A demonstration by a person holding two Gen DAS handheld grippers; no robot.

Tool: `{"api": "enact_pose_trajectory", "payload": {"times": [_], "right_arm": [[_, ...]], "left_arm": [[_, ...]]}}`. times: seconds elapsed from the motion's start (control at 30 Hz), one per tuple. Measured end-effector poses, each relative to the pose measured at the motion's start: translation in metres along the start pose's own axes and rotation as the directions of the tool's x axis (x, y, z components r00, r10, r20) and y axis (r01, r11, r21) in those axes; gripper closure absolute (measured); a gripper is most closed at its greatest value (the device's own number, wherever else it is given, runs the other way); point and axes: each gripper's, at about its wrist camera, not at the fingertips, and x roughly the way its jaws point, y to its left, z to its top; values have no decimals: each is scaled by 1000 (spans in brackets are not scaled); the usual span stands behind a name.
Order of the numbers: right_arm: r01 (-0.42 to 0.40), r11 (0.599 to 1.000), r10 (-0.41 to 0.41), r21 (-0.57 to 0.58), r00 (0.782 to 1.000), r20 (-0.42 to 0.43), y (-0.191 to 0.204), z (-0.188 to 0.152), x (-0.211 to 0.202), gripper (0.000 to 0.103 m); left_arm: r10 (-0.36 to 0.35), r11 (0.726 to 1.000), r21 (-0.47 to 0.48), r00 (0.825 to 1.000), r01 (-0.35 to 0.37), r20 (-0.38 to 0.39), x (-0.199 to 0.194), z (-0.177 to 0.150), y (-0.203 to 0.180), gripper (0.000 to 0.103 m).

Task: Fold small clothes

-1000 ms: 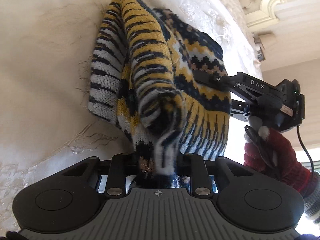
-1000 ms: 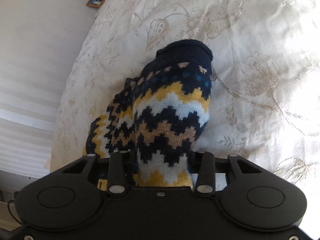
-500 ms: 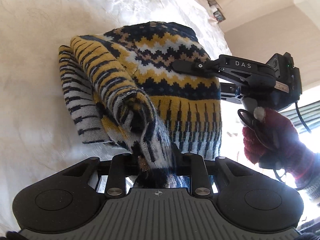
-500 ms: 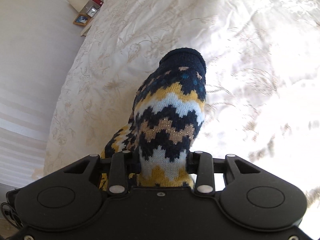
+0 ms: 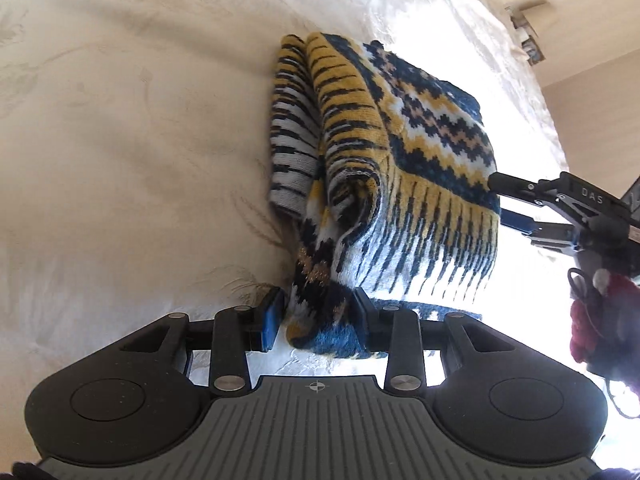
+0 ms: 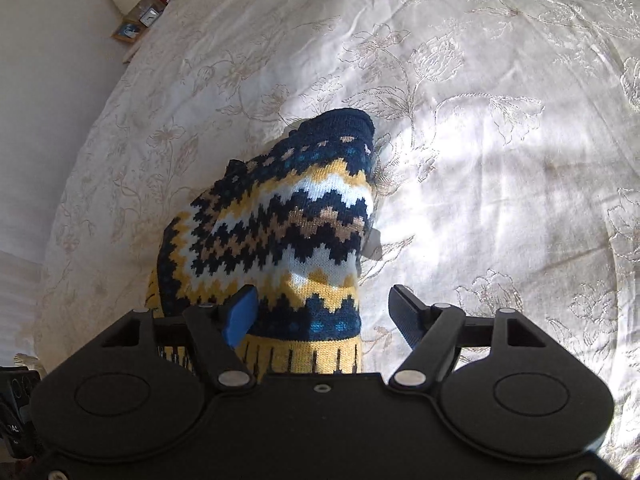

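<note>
A small knitted sweater (image 5: pixel 400 152) in navy, yellow and white zigzags lies folded in a bundle on the cream bedspread (image 5: pixel 120 160). My left gripper (image 5: pixel 316 316) is shut on a thick navy-and-yellow fold at the bundle's near end. The right gripper (image 6: pixel 324 308) is open, fingers spread wide, with the sweater (image 6: pixel 280 220) lying between and beyond them. In the left wrist view the right gripper (image 5: pixel 498 200) sits at the sweater's right edge, jaws apart, held by a hand in a red glove (image 5: pixel 600 312).
The embroidered bedspread (image 6: pixel 480 120) stretches all around the sweater. A bedside shelf with small items (image 6: pixel 140 24) stands past the bed's far left edge. A wall and a shelf corner (image 5: pixel 532 44) show beyond the bed in the left wrist view.
The sweater has come down onto the bed. The right gripper has opened and let go of its edge. The left gripper still pinches the near fold.
</note>
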Motion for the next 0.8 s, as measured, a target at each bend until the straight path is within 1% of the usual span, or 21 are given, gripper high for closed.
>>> {"api": "enact_pose_trajectory", "payload": {"times": [0.1,0.13,0.2,0.27,0.3,0.33,0.37,0.4,0.47,0.57,0.7,0.77,0.8], "right_arm": [[-20,1000,20,-14,999,33,3,-3,-11,27],[-27,999,28,-20,999,45,5,-7,-16,27],[-38,999,40,-29,998,56,6,-9,-19,26],[-48,998,50,-42,997,65,6,-13,-23,23],[-50,998,53,-48,996,68,6,-14,-23,22],[-52,997,55,-51,996,70,7,-15,-24,22],[-55,997,59,-52,996,71,5,-17,-27,22],[-58,997,61,-51,996,72,5,-17,-28,22],[-62,997,66,-50,995,77,3,-20,-32,22],[-66,996,70,-52,994,88,0,-24,-40,22],[-56,997,60,-50,993,98,-3,-26,-45,22],[-53,998,57,-44,993,101,-5,-26,-45,21],[-53,998,57,-42,993,101,-5,-26,-45,21]], "left_arm": [[41,997,64,997,-45,67,-22,-2,-15,70],[41,995,89,995,-49,93,-32,-3,-18,70],[14,992,124,988,-33,151,-54,0,-26,69],[-10,989,146,981,-19,194,-64,4,-37,67],[-15,989,148,978,-16,210,-63,10,-42,65],[-23,989,146,974,-10,224,-60,16,-45,58],[-27,991,137,971,-6,237,-53,23,-49,55],[-18,993,118,968,-12,250,-46,31,-51,52],[17,997,66,962,-37,274,-35,44,-50,52],[68,997,12,961,-74,269,-20,63,-44,52],[112,993,6,965,-116,237,-2,78,-42,52],[115,993,13,972,-120,207,9,83,-41,54],[104,994,12,980,-107,167,15,85,-39,55]]}}
